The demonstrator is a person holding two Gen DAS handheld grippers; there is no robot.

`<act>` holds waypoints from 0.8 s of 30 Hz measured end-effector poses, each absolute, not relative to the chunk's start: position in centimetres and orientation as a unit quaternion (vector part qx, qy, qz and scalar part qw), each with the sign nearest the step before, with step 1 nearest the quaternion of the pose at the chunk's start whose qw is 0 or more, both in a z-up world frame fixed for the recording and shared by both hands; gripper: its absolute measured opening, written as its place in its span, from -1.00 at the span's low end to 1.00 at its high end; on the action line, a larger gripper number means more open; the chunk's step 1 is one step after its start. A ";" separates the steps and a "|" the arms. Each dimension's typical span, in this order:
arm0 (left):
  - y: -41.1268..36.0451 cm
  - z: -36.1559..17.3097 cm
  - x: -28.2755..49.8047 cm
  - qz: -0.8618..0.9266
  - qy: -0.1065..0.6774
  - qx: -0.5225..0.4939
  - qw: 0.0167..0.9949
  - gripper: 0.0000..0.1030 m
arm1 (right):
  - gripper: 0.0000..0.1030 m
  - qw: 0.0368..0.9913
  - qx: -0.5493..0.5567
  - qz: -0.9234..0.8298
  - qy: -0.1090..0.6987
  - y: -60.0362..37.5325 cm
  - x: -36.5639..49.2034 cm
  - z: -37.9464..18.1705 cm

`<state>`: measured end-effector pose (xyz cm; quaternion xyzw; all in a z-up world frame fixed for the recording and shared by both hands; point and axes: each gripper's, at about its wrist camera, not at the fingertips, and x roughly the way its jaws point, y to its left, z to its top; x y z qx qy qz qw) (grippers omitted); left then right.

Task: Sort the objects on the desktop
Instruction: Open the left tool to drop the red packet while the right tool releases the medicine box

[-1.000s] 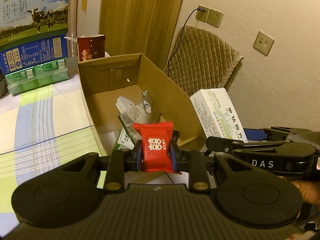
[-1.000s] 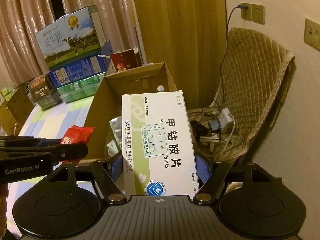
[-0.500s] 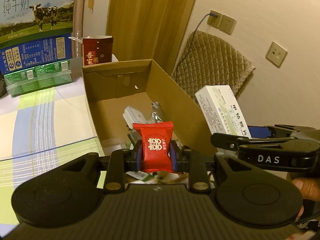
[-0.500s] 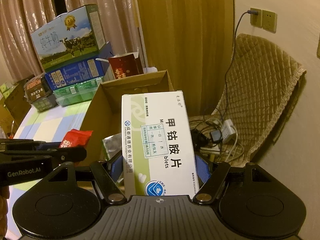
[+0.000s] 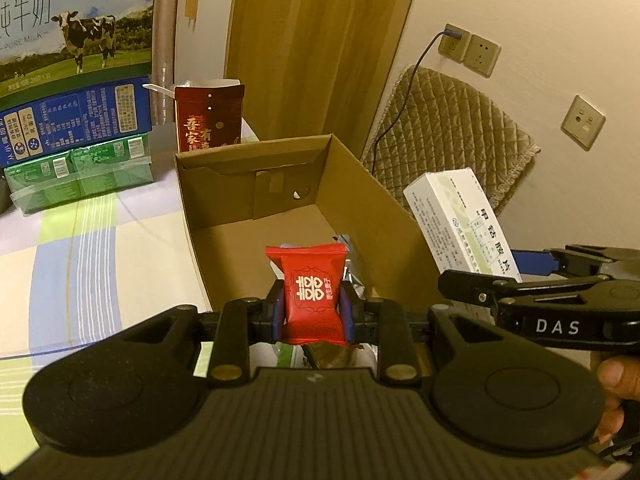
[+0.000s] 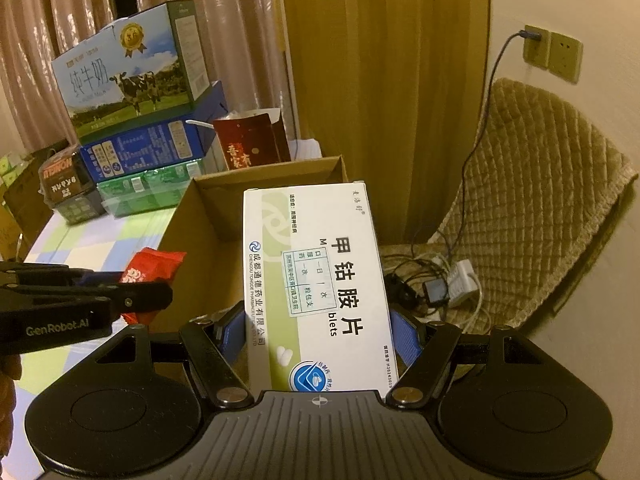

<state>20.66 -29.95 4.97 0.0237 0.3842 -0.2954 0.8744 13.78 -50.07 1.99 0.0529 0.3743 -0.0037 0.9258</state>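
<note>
Warm dim indoor light; cream wall (image 5: 500,8) to the right of the tool with wall sockets (image 5: 469,49), a cable (image 6: 486,92) plugged into one, plus a single outlet plate (image 5: 583,122) further right. Ahead: a wood-panel door (image 6: 384,60), and pinkish curtains (image 6: 60,8) to the left. Right of the tool stands a chair with a quilted tan cover (image 6: 532,184), a power strip and tangled cords (image 6: 444,284) on its seat; the table (image 5: 80,240) wears a checked green-blue-cream cloth.
</note>
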 end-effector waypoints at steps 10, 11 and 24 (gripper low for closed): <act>-30.6 3.9 22.8 -0.298 0.390 0.021 0.871 -0.56 | 0.35 0.923 0.046 0.002 0.382 -49.4 16.3 1.3; -30.6 3.8 23.0 -0.297 0.390 0.021 0.871 -0.56 | 0.35 0.923 0.047 0.003 0.383 -49.4 16.5 1.2; -30.7 2.4 24.9 -0.293 0.393 0.021 0.872 -0.18 | 0.35 0.923 0.039 0.001 0.384 -49.1 18.2 0.7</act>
